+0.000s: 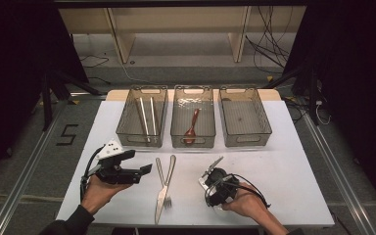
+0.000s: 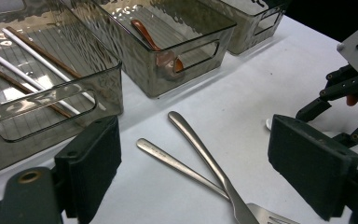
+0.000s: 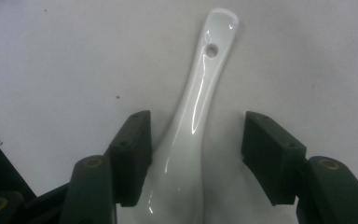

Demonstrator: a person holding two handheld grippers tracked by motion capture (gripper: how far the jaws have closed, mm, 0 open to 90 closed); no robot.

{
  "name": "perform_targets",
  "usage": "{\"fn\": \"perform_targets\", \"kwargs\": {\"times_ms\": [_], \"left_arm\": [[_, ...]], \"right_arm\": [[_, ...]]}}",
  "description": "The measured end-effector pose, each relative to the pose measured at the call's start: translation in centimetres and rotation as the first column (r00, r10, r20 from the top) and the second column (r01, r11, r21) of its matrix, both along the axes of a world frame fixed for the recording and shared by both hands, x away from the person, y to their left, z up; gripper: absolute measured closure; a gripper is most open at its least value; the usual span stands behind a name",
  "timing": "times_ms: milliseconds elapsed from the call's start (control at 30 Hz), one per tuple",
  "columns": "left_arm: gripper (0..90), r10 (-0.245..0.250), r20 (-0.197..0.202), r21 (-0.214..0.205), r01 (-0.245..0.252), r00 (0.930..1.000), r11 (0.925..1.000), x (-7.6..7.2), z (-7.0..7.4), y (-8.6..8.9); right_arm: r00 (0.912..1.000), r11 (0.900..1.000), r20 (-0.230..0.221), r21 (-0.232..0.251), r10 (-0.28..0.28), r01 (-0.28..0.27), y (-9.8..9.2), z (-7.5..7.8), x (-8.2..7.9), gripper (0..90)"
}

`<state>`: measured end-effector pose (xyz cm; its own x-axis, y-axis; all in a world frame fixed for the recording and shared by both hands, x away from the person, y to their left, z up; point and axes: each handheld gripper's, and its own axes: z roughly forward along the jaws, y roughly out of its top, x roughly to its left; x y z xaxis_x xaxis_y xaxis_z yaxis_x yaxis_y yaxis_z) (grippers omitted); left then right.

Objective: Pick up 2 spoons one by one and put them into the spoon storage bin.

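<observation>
- Hovering low over the white table (image 1: 284, 161) at the near right, the right gripper (image 3: 195, 154) points down at a white ceramic spoon (image 3: 193, 126) that lies flat on the tabletop.
- Its jaws stand spread with the spoon between them; one pad sits right against the spoon's side where handle meets bowl, the other pad stands apart from it, so nothing is pinched.
- In the right gripper view the spoon's handle runs away from the jaws and ends in a small round hole.
- In the high view the right gripper (image 1: 216, 188) sits in the person's right hand (image 1: 247, 201), and it covers most of the spoon there.
- At the near left the left gripper (image 1: 142, 172) rests level in the left hand (image 1: 98, 192), its jaws spread wide with nothing between them.
- Between the two grippers lie a steel knife (image 1: 164, 188) and a steel fork (image 1: 162, 183), their handles crossing.
- Farther back three clear bins stand side by side: the left bin (image 1: 142, 116) holds chopsticks (image 1: 146, 115), the middle bin (image 1: 193, 116) holds a brown spoon (image 1: 192, 126), and the right bin (image 1: 245, 116) stands beside them.
- Beyond the table, wooden shelf legs (image 1: 120, 41) and loose cables (image 1: 269, 46) show on the floor.
</observation>
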<state>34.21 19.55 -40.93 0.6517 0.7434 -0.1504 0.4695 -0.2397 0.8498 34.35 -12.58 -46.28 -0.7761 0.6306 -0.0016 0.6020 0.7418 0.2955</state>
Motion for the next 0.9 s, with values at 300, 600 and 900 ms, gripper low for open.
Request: {"fn": "perform_targets", "kwargs": {"times_ms": [300, 600, 900], "left_arm": [[16.3, 0.000, -0.002, 0.004, 0.000, 1.0000, 1.0000, 0.03, -0.17, -0.07], [16.3, -0.004, -0.003, 0.008, 0.004, 1.0000, 1.0000, 0.04, -0.20, -0.10], [16.3, -0.011, -0.007, 0.013, 0.011, 0.9999, 0.9998, 0.09, -0.24, -0.10]], "right_arm": [[0.9996, 0.9994, 0.006, -0.018, 0.029, -0.029, -0.20, 0.16, -0.04, 60.9], [0.9991, 0.9987, 0.002, -0.027, 0.043, -0.043, -0.30, 0.27, 0.00, 69.1], [0.9994, 0.9992, -0.004, -0.020, 0.036, -0.036, -0.92, 0.69, 0.33, 74.9]]}}
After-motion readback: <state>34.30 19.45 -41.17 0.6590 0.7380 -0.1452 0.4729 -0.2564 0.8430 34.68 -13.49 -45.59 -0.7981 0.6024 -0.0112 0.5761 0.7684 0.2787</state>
